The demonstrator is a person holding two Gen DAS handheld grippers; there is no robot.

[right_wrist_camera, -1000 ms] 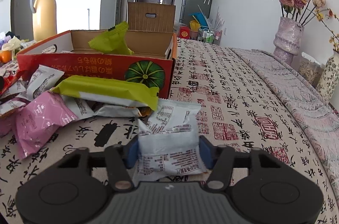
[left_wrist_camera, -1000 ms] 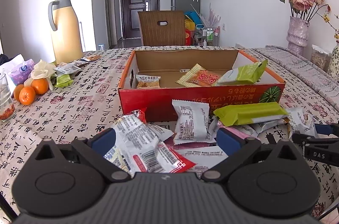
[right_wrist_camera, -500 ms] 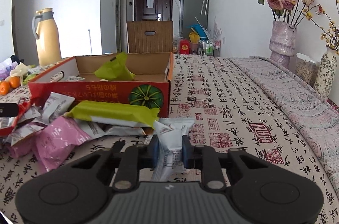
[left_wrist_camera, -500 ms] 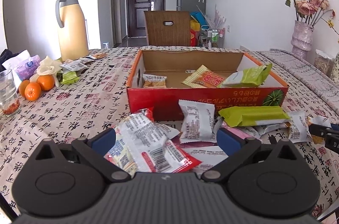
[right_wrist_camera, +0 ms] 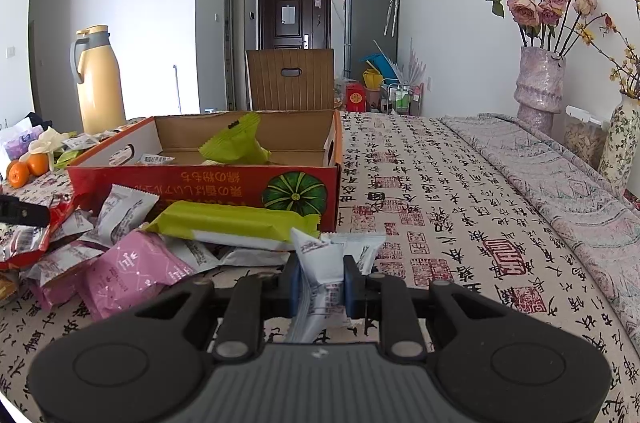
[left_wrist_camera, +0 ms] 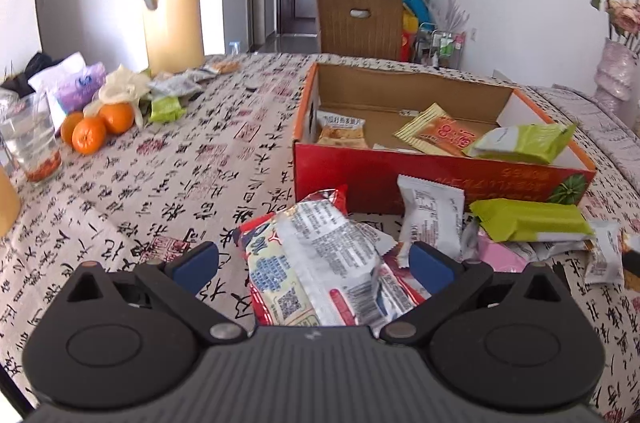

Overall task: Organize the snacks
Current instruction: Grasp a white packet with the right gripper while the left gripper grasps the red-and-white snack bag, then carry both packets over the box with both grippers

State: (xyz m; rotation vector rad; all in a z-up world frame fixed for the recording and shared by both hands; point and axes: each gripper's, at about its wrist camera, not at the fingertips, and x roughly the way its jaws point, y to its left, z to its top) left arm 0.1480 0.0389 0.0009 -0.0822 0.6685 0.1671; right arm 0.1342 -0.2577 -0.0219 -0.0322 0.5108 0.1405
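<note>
Left wrist view: left tongs (left_wrist_camera: pixel 314 259) spread wide, both blue pads clear of the red-and-white noodle packet (left_wrist_camera: pixel 316 263) lying between them on the counter (left_wrist_camera: pixel 168 183); nothing gripped. Behind it the red cardboard box (left_wrist_camera: pixel 436 175) holds 3 visible packets: 1 white-and-orange, 1 yellow-and-red (left_wrist_camera: pixel 438 131), 1 green (left_wrist_camera: pixel 524 143) leaning on the right wall. Against the box front: 1 white packet (left_wrist_camera: pixel 434 219) standing upright, 1 long green bar (left_wrist_camera: pixel 528 221), pink packets partly hidden beneath. Far left: 3 oranges (left_wrist_camera: pixel 98 125), 1 glass (left_wrist_camera: pixel 30 143), 1 yellow thermos (left_wrist_camera: pixel 172 7). Right wrist view: right tongs (right_wrist_camera: pixel 322 285) clamped narrow on 1 white snack packet (right_wrist_camera: pixel 324 263), pinched and creased between the pads, sitting just right of the loose pile and in front of the box's near right corner. Pile to the left: 1 long green bar, 2 pink packets (right_wrist_camera: pixel 132 267) clearly visible, several white ones, not countable. 2 vases at right: one (right_wrist_camera: pixel 540 87) holding pink roses, one patterned (right_wrist_camera: pixel 620 139).
</note>
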